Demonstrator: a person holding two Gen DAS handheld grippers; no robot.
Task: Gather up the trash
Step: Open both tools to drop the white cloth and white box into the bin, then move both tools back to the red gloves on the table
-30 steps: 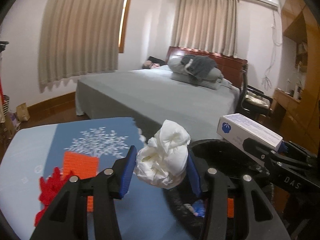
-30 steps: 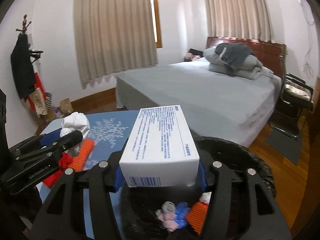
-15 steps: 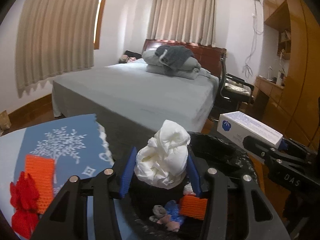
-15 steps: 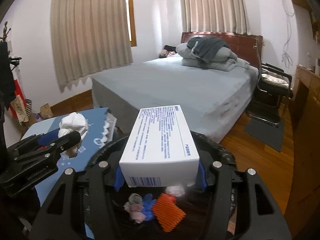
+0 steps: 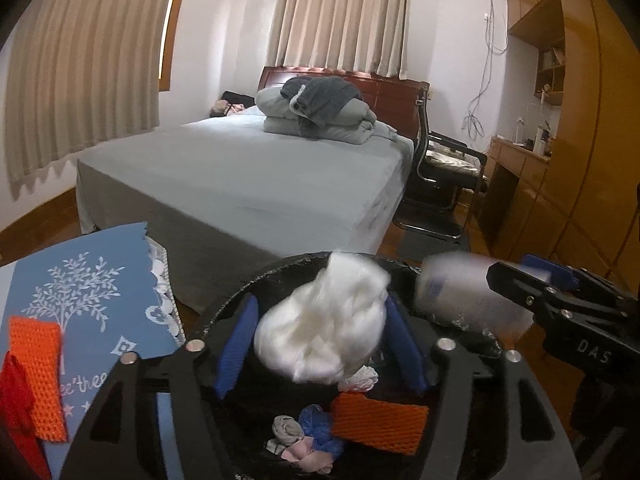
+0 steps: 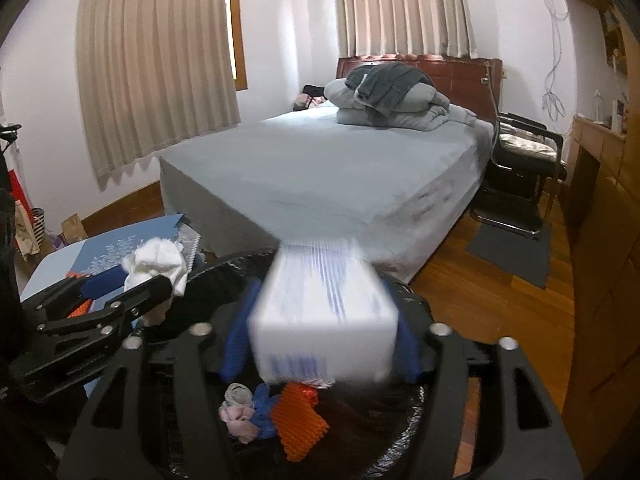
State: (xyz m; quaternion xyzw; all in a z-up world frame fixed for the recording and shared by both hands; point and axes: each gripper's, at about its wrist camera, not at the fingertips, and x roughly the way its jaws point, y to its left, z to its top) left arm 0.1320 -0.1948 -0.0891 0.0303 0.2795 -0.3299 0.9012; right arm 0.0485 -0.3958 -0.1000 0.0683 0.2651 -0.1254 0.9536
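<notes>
White tissue wad (image 5: 324, 328), box (image 6: 324, 320) blurred above bin (image 5: 240, 300).

The paper ball (image 5: 320, 332) is white. The box (image 6: 324, 320) is white with blue lines of print. The bin (image 6: 400, 452) is black, and in it lie an orange net piece (image 6: 298, 424), a blue scrap (image 5: 316, 426) and a pink one (image 5: 308, 458). The cloth (image 5: 100, 280) is blue with a white tree. The bed (image 5: 256, 176) is grey. The curtains (image 5: 344, 16) are beige.
</notes>
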